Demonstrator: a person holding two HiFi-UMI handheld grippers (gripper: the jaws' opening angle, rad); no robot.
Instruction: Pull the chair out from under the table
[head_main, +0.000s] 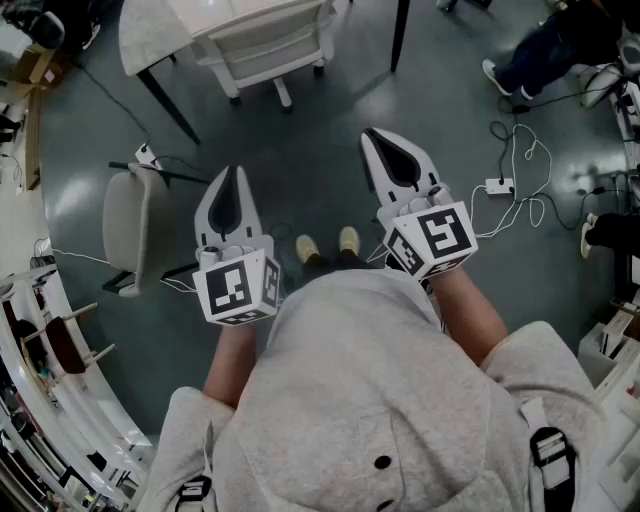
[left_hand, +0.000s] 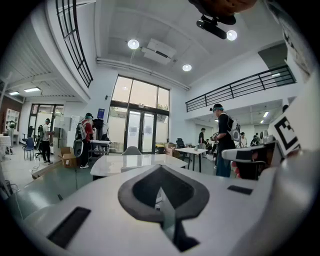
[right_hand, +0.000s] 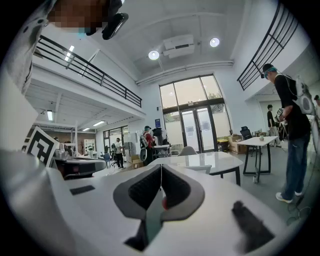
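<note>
We stand on the dark floor (head_main: 300, 150) and hold one hand-held gripper in each hand, out in front of us.

The left hand-held gripper (head_main: 233, 180) has its two jaws pressed together. Nothing is between them. The right hand-held gripper (head_main: 375, 142) is the same: its jaws are together with nothing in them. Both are up in the air and touch nothing.

The chair (head_main: 270, 45) is white. It is ahead of us, at the top of the head view. It is tucked in under the white desk (head_main: 150, 35), with its back turned to us. Its legs stand on the floor. The chair is well apart from both hand-held grippers.

Our yellow shoes (head_main: 325, 243) show between the two hand-held grippers.

To our left there is another chair (head_main: 125, 225), a pale one, standing by itself. To our right, white cables (head_main: 525, 165) lie in loops on the floor, with a small white plug box (head_main: 497, 185) among them.

Far to the right we see the legs of another person (head_main: 535, 50).
</note>
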